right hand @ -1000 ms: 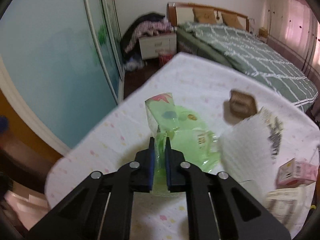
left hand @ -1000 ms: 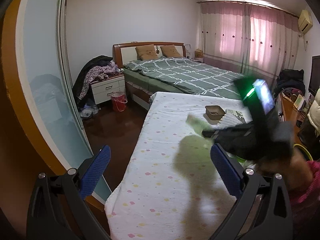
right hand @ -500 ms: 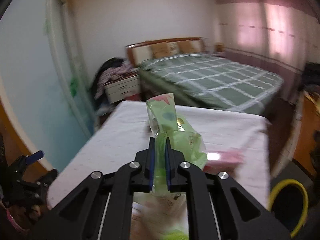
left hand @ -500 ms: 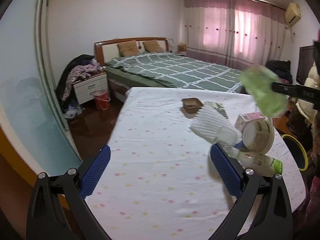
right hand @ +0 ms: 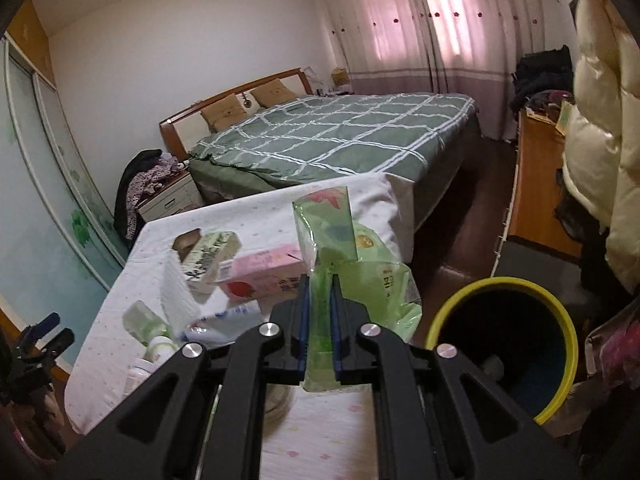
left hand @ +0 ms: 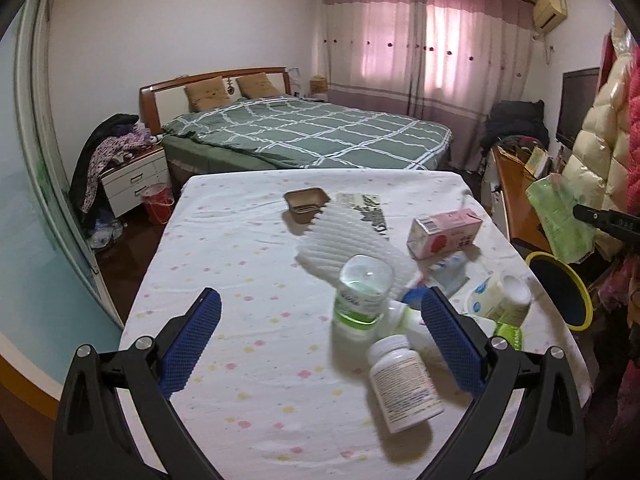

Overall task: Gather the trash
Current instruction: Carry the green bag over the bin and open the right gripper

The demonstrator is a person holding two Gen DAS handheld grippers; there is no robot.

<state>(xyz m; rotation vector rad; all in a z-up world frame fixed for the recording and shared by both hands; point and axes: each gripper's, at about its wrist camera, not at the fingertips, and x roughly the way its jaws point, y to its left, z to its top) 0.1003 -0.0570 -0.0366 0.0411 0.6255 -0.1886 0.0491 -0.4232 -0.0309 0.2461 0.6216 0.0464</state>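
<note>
My right gripper (right hand: 319,285) is shut on a green plastic wrapper (right hand: 352,272), held in the air just left of the yellow-rimmed bin (right hand: 508,344). In the left wrist view the wrapper (left hand: 560,216) hangs at the far right above the bin (left hand: 560,296). My left gripper (left hand: 320,328) is open and empty over the near end of the table (left hand: 248,360). Trash lies on the table: a white pill bottle (left hand: 404,384), a clear green-labelled bottle (left hand: 362,292), a pink carton (left hand: 444,232), a white foam sheet (left hand: 348,240), a brown tray (left hand: 306,202) and a round tub (left hand: 500,296).
A green bed (left hand: 312,132) stands beyond the table. A nightstand with clothes (left hand: 132,168) and a red bucket (left hand: 158,202) are at the left by the sliding wardrobe door (left hand: 28,216). A wooden desk (right hand: 536,184) and hanging coats (right hand: 600,160) are at the right.
My right gripper has swung the green wrapper from over the table to beside the bin. The left gripper has turned right, bringing the trash pile into its view.
</note>
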